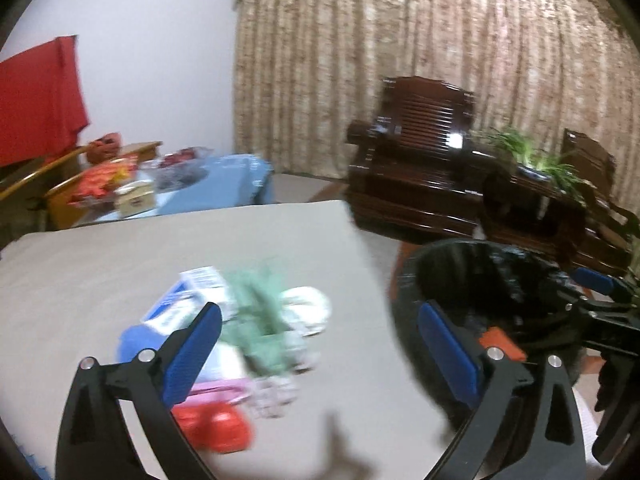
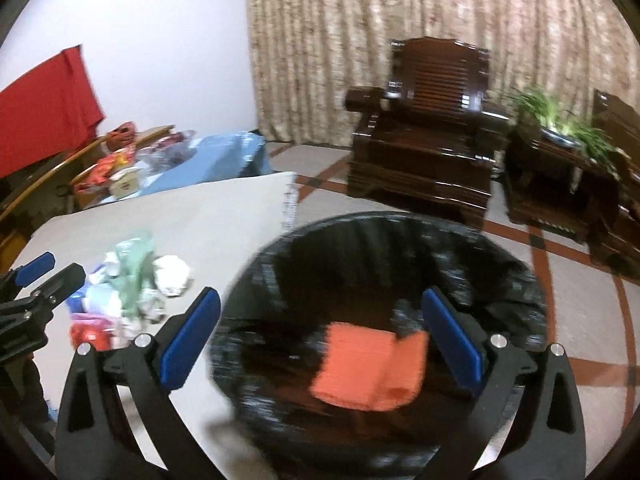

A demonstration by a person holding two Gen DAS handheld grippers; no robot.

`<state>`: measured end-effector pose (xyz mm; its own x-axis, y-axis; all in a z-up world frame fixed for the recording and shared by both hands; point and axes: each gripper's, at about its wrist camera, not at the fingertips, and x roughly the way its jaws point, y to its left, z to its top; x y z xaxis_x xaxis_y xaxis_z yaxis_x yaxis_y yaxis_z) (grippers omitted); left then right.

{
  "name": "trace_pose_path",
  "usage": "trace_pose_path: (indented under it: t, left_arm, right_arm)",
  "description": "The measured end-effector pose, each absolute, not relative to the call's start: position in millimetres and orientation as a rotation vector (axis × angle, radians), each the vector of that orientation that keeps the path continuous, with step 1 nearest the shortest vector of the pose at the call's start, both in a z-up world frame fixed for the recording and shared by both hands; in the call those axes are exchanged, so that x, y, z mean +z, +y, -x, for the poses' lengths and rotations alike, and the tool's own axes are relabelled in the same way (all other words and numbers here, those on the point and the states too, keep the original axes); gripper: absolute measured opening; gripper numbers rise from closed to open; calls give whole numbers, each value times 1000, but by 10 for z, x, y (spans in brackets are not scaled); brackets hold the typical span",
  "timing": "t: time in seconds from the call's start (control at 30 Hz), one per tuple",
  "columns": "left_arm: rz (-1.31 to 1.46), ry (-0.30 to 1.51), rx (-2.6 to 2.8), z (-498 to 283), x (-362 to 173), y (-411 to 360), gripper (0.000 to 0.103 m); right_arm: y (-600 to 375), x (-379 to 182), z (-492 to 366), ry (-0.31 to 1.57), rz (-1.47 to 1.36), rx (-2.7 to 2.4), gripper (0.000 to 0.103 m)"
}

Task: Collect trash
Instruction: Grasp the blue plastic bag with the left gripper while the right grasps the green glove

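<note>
A blurred pile of trash [image 1: 240, 328] lies on the grey table [image 1: 120, 264]: a blue-and-white carton [image 1: 180, 304], a green wrapper [image 1: 260, 304], a crumpled white paper [image 1: 308, 304], a pink piece and a red packet [image 1: 216, 428]. My left gripper [image 1: 320, 352] is open and empty above the pile's right side. A bin with a black liner [image 2: 380, 264] stands beside the table; an orange packet [image 2: 368, 372] lies inside. My right gripper [image 2: 320, 344] is open and empty over the bin. The pile also shows in the right wrist view [image 2: 132, 288].
A dark wooden armchair [image 2: 424, 128] and a side table with a green plant [image 2: 560, 120] stand behind the bin before a beige curtain. A blue-covered table [image 1: 224, 176] with clutter and a red cloth [image 1: 36, 96] are at far left. The floor is tiled.
</note>
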<state>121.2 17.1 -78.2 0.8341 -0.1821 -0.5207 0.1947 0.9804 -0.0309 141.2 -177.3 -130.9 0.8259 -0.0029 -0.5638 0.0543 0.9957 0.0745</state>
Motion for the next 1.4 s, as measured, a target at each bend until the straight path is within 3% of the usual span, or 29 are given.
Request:
trace_pose_path:
  t: [0.63,0.87,1.07,1.17,1.33,1.4]
  left_arm:
    - [19,599,85,-1125,-1159,1492,92]
    - [23,628,81,-1313,-1314,1577,90]
    - [32,661,68,-1503,-1450,1585,88]
    - [47,681,53,-1601,-1532,1579,81]
    - [79,720,14,-1701,-1674,1603,49]
    - [91,720,10,-1679,-1682,1629,42]
  right_arm:
    - [-343,-1473,-1813,622,23,275,97]
    - [-126,-1648,-2090,669,42,305,78]
    - [-97,-1740,-2194,692,40,297,73]
    - [-84,-1773,-2226,701,45,298,73]
    - [-11,-1794,-2272,705,62,326,71]
    - [37,-1793,-2302,705,67,344,69]
